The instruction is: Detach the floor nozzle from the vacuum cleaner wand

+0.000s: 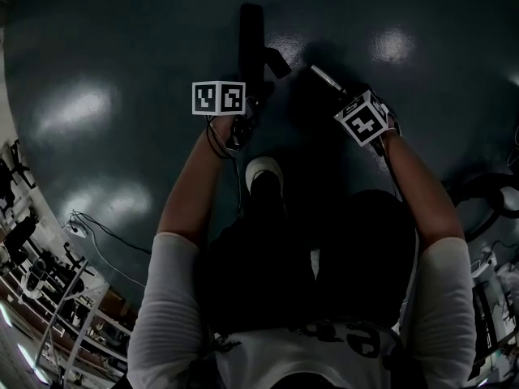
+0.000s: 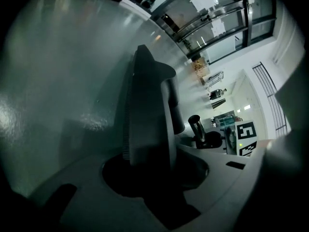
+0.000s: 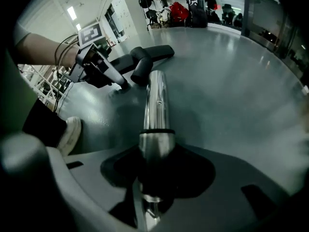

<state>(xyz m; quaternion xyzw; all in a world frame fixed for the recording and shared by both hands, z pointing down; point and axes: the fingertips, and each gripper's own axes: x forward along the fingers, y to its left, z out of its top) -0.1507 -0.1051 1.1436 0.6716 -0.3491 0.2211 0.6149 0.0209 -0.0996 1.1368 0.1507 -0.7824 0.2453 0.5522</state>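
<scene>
Dark grey moulded plastic forms the floor nozzle [image 2: 149,115]: a long, flat bar with a finely ribbed strip down one edge and a short rounded neck branching from its side. The wand [image 3: 157,105] is not seated in that neck, and open space separates the two parts. Separation, the core of the task, is therefore judged complete. Both parts are in hand, so what appears to be left is setting them down.

The left claw [image 2: 149,173] is closed to a narrow gap on the nozzle body, close to the neck, and carries the bar low over the floor [image 1: 122,39]. Whether the far end of the bar touches the floor cannot be determined.

The wand is a polished metal tube of round section, with a dark ring around it and a small dimple beyond the ring, toward the free end. The right claw [image 3: 155,178] is closed on it at a wider setting, with the tube passing straight out between the jaws. Its open end points steeply down and lies near the nozzle neck without touching it.

The floor is a smooth, glossy, dark teal surface that mirrors the ceiling lights as pale patches. Both parts are held over its open area, well apart from the left edge, where cables [image 1: 105,233] and stands crowd together. The person's white shoe [image 1: 263,173] rests on the floor between the two claws.
</scene>
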